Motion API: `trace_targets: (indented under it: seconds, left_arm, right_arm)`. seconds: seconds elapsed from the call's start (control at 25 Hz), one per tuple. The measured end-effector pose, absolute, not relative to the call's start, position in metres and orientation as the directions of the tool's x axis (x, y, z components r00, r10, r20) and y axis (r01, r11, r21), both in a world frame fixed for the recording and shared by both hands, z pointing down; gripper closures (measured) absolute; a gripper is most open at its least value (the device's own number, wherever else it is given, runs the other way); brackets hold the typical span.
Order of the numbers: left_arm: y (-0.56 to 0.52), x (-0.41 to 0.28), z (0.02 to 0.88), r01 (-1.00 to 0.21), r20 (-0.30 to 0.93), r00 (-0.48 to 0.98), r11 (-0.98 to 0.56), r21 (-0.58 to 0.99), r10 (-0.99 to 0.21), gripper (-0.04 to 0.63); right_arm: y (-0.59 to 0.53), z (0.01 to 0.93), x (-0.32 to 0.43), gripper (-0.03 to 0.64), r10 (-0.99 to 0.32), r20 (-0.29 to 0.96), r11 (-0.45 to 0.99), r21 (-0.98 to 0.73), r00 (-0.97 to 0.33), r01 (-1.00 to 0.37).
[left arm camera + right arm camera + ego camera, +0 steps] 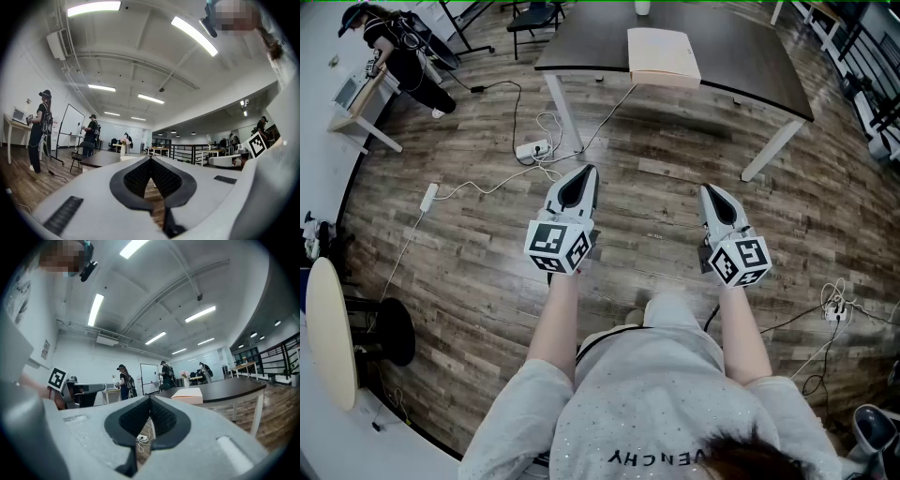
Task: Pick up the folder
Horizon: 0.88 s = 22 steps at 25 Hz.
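The folder [662, 56] is a cream, flat rectangle lying at the near edge of a dark table [750, 56] ahead of me. It shows as a pale slab [187, 394] in the right gripper view and only as a small pale edge [127, 158] in the left gripper view. Both grippers are held level over the wooden floor, well short of the table. My left gripper [589, 170] is shut with nothing in it, its tips meeting [151, 158]. My right gripper [707, 189] is likewise shut and empty [150, 398].
A power strip [532, 148] with loose cables lies on the floor between me and the table's white legs [769, 150]. A person [403, 52] stands at a small desk at the far left. A round table [328, 333] and stool are at my left; a whiteboard [72, 124] stands behind.
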<state>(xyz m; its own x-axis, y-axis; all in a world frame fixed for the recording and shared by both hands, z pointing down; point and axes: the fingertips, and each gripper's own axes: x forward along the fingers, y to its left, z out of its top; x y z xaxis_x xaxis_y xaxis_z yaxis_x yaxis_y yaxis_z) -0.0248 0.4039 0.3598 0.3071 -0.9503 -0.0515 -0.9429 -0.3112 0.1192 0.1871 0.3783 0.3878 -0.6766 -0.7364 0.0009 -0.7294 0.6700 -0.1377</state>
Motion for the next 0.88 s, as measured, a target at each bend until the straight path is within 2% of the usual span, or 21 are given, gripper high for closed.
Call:
trace_targets:
  seconds: [0.4, 0.88]
  left_arm:
    - [0.397, -0.035, 0.374, -0.940, -0.033, 0.306, -0.307, 0.150, -0.951, 0.597]
    - [0.327, -0.052, 0.388, -0.941, -0.025, 0.297, -0.297, 0.162, -0.954, 0.597]
  right_arm:
    - [0.366, 0.396, 0.177, 0.615, -0.745, 0.019, 0.659, -0.132, -0.667, -0.741]
    - [0.291, 0.414, 0.164, 0.608, -0.749, 0.026, 0.646, -0.192, -0.662, -0.739]
